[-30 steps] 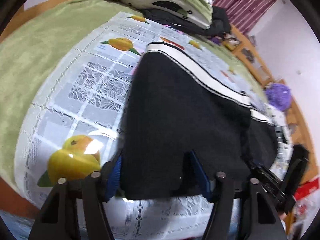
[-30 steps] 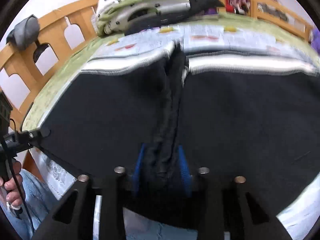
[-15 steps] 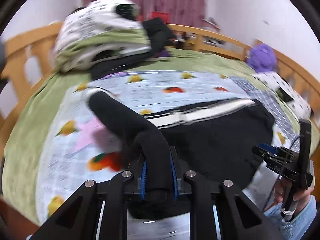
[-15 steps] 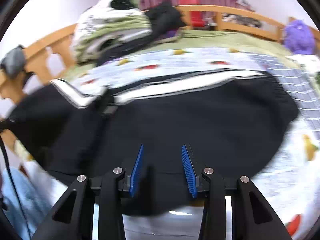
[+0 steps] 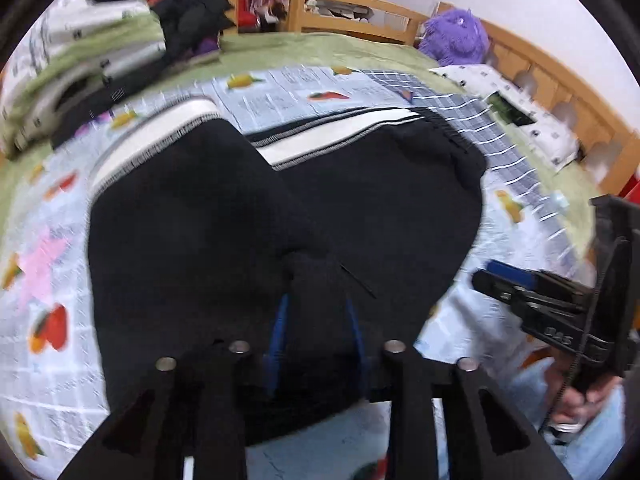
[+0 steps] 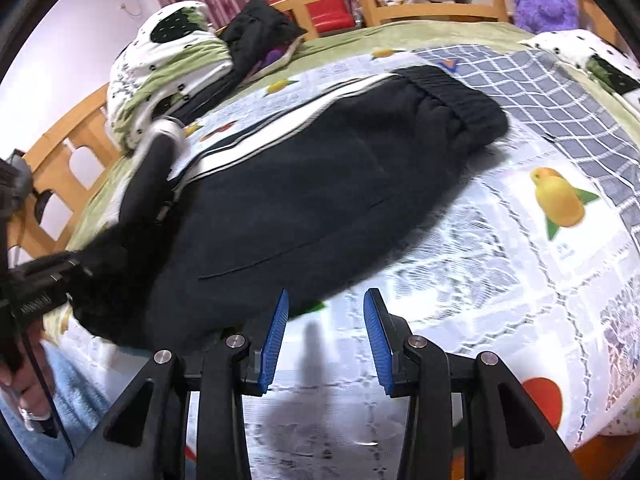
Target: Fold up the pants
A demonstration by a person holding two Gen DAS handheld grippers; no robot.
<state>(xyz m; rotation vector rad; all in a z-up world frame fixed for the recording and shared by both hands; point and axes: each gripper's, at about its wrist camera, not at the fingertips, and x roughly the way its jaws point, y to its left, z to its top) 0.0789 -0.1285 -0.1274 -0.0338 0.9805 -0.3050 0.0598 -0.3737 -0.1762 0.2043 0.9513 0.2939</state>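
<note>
Left hand-held gripper (image 5: pixel 316 320) is pinching a bunched fold of the black pants (image 5: pixel 280 208), carrying the leg across the other; right hand-held gripper (image 6: pixel 326 334) is hovering wide open, empty, just beside the pants' near edge.

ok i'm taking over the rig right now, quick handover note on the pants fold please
Left hand-held gripper: shut on a bunch of the black pants, carrying one leg across the other.
Right hand-held gripper: open, holding nothing, over the fruit-print cloth beside the pants.
Done: legs nearly stacked lengthwise, waistband at the far end.
Left: lay the leg down, release, smooth, then fold across.
</note>
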